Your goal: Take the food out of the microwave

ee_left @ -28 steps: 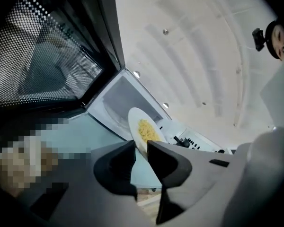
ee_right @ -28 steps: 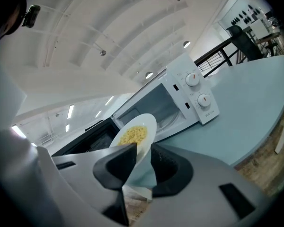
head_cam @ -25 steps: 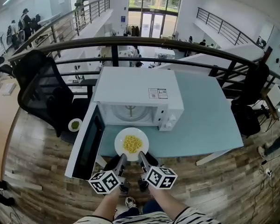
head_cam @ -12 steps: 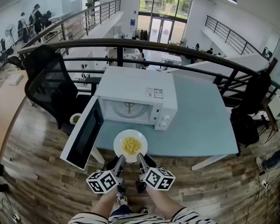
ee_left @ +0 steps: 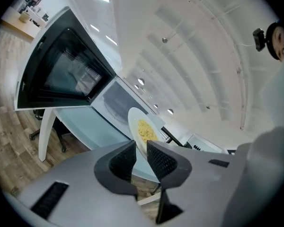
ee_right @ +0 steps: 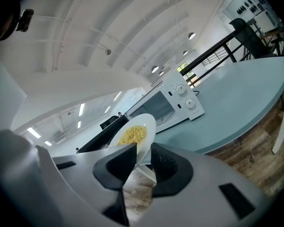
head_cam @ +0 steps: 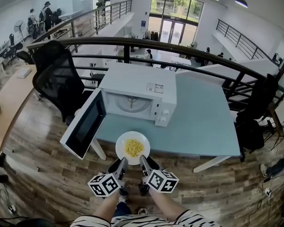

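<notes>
The left gripper [head_cam: 122, 162] and right gripper [head_cam: 143, 160] are each clamping the near rim of the white plate [head_cam: 121, 148] of yellow food [head_cam: 134, 147], sharing its weight and keeping it level outside the open microwave [head_cam: 141, 91], over the table [head_cam: 203, 122] edge.

Wood-plank floor [head_cam: 38, 174] fills the lower frame. A black chair [head_cam: 57, 79] stands at left, a curved railing [head_cam: 180, 48] crosses the middle, tall windows [head_cam: 173, 6] glow at top centre.

An open-plan office on a mezzanine: beyond the fingers [head_cam: 122, 165] a bench [head_cam: 203, 122] meets a black railing [head_cam: 126, 53], a mesh office chair [head_cam: 57, 77] to their left, a desk [head_cam: 9, 98] and glass doors [head_cam: 173, 18] farther off.
</notes>
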{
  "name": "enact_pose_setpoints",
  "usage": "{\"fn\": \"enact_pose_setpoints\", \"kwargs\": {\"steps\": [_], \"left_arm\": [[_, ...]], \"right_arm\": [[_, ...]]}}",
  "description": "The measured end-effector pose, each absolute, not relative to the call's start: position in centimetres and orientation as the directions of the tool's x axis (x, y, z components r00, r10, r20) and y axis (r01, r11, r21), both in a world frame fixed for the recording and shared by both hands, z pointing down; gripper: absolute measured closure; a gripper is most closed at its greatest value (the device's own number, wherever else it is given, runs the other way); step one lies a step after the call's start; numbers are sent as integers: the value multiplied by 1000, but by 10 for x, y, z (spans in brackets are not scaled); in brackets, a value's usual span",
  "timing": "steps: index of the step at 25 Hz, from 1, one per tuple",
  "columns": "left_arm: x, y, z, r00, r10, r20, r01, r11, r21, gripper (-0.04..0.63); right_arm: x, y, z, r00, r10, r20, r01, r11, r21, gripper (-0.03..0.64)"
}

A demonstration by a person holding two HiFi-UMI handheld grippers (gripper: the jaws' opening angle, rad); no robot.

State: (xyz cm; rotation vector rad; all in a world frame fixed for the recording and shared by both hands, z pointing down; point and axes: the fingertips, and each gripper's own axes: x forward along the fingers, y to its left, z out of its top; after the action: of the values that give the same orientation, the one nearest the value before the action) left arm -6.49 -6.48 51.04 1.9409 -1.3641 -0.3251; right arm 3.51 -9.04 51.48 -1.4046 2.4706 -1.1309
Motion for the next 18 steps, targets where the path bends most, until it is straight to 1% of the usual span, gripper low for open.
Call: {"fn": "enact_pose_setpoints", "kwargs": {"steps": [18], "left_arm": [[-42,16,522,340,-916,214,-706,-98,702,517]], "right_arm": [[56,-16,527,-633,-716,294,-689,347,-637,514]]}}
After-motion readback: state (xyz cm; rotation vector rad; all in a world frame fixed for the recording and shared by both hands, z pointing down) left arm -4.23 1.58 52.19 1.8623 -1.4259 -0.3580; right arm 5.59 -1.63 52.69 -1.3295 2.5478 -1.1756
